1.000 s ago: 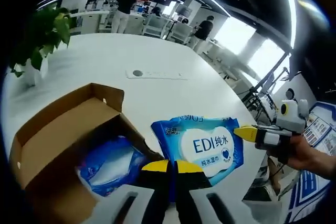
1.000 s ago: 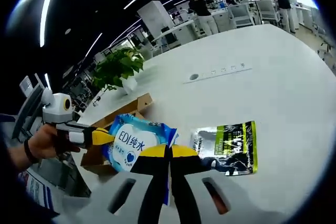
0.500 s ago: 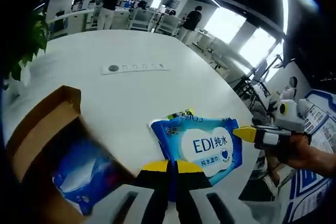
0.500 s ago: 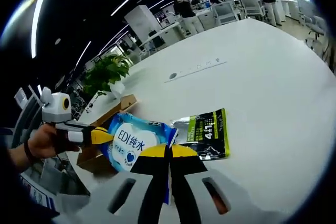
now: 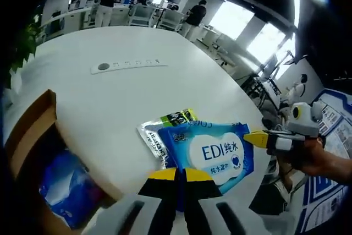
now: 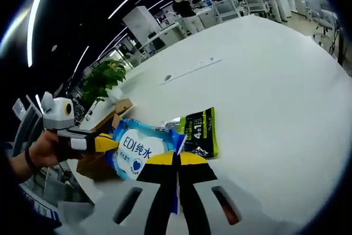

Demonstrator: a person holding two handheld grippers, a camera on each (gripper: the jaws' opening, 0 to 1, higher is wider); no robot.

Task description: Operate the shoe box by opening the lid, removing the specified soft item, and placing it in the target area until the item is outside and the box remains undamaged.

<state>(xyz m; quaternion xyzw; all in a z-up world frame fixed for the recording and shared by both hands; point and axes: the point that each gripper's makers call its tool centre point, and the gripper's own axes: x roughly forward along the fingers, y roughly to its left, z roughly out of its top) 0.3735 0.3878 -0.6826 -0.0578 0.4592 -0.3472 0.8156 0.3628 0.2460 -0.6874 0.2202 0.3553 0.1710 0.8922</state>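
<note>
A blue wet-wipes pack (image 5: 214,152) hangs in the air between both grippers. My left gripper (image 5: 179,173) is shut on its near edge. My right gripper (image 5: 254,138), held by a hand, pinches its far right edge. In the right gripper view the same pack (image 6: 137,147) sits between my right gripper (image 6: 176,159), shut on it, and the left gripper (image 6: 109,143). The open cardboard shoe box (image 5: 27,130) lies to the left on the white table (image 5: 110,97), with another blue soft pack (image 5: 63,185) inside. The box (image 6: 102,160) is partly hidden behind the wipes.
A green-and-black foil sachet (image 5: 173,119) lies flat on the table just under the held pack, also the sachet (image 6: 199,130). A potted plant (image 6: 104,78) stands behind the box. A socket strip (image 5: 124,65) is set in the table's middle. People stand at desks far behind.
Both grippers carried the wipes pack to the right, away from the box. The box has slid to the left edge of the left gripper view, and the sachet now shows beneath the pack.
</note>
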